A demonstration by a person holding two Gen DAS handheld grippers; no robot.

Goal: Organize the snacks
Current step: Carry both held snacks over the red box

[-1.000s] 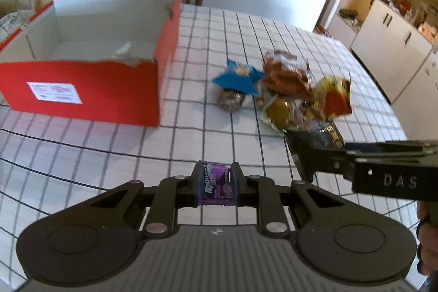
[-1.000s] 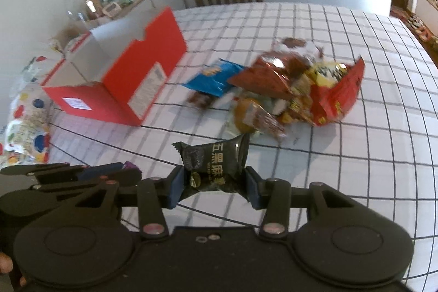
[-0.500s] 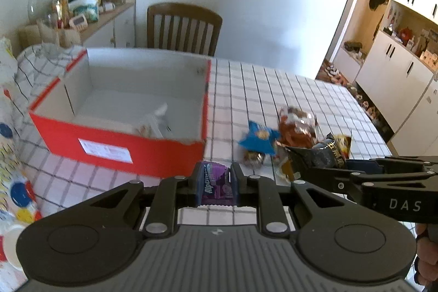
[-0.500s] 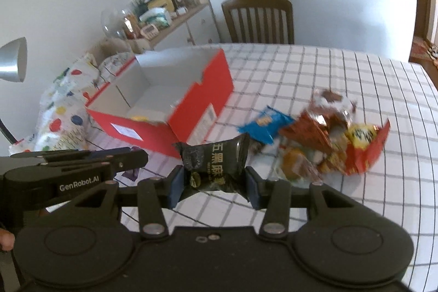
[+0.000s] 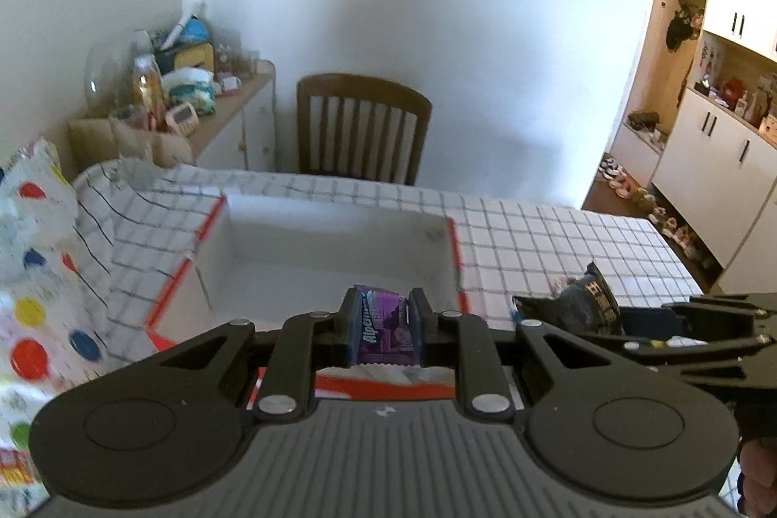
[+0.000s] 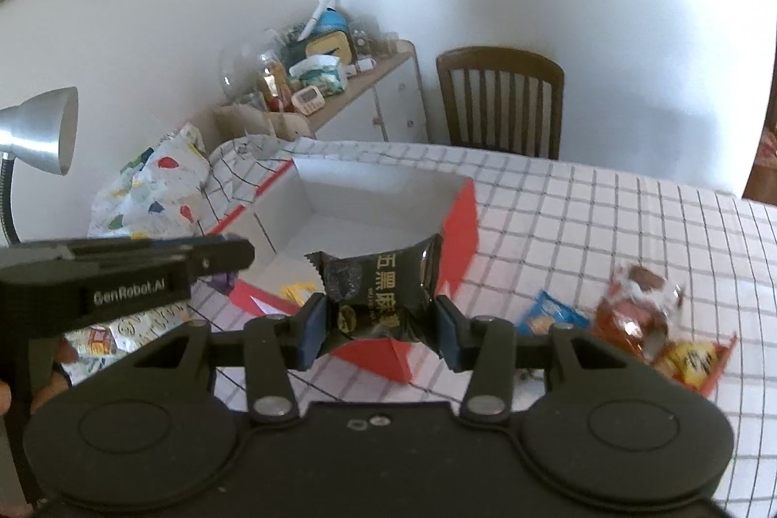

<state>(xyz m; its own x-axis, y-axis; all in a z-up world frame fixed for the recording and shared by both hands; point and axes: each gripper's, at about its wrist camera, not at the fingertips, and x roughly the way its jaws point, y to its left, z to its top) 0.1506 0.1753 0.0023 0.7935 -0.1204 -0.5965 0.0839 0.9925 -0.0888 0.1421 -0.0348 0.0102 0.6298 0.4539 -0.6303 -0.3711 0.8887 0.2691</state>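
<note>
Left claw [image 5: 383,326] clenched on purple candy pack [image 5: 383,328], right claw [image 6: 379,324] on black sesame snack [image 6: 383,290]; early release risks missing red box [image 6: 461,226].

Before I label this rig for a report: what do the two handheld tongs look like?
Both are matte black plastic. Each has two round discs, silver rivets on angular linkage arms, and blue pads inside the fingers. The left tongs carry white "GenRobot.AI" lettering on the side; the right tongs show none here.
</note>
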